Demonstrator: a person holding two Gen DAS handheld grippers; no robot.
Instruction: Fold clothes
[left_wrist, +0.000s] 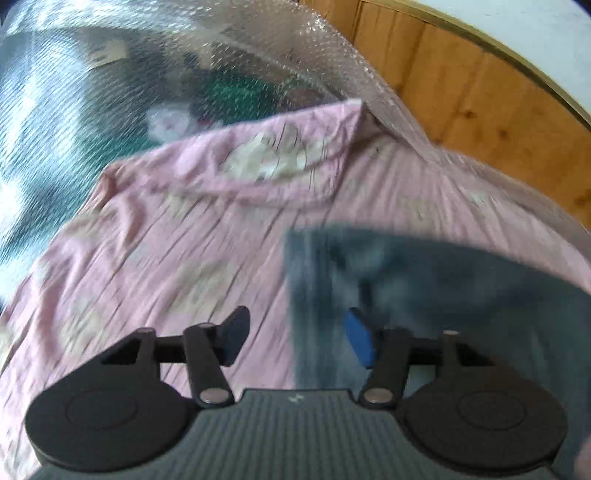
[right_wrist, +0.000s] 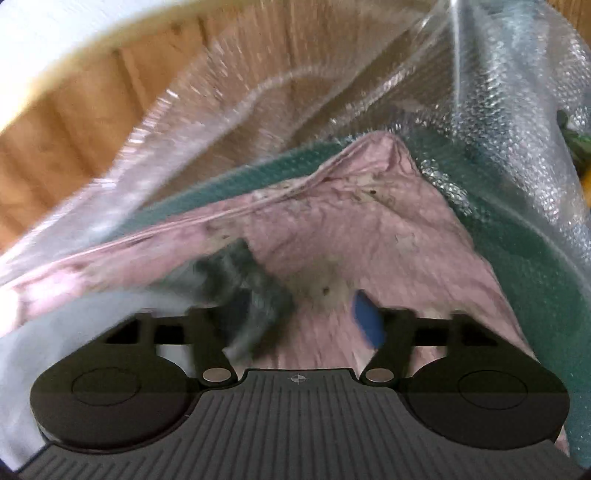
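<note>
A pink patterned garment (left_wrist: 177, 236) lies spread over a surface covered in bubble wrap; it also shows in the right wrist view (right_wrist: 369, 229). A dark blue-grey denim garment (left_wrist: 424, 280) lies on its right part, blurred. My left gripper (left_wrist: 295, 336) is open above the edge where denim meets pink cloth, holding nothing. My right gripper (right_wrist: 299, 317) is open over the pink garment; a blurred dark denim piece (right_wrist: 251, 280) lies by its left finger, not clamped.
Bubble wrap (left_wrist: 295, 55) covers a teal patterned cover (left_wrist: 229, 96) and rises at the back (right_wrist: 498, 110). A wooden panel wall (left_wrist: 461, 85) stands behind, also in the right wrist view (right_wrist: 74, 122). Both views are motion-blurred.
</note>
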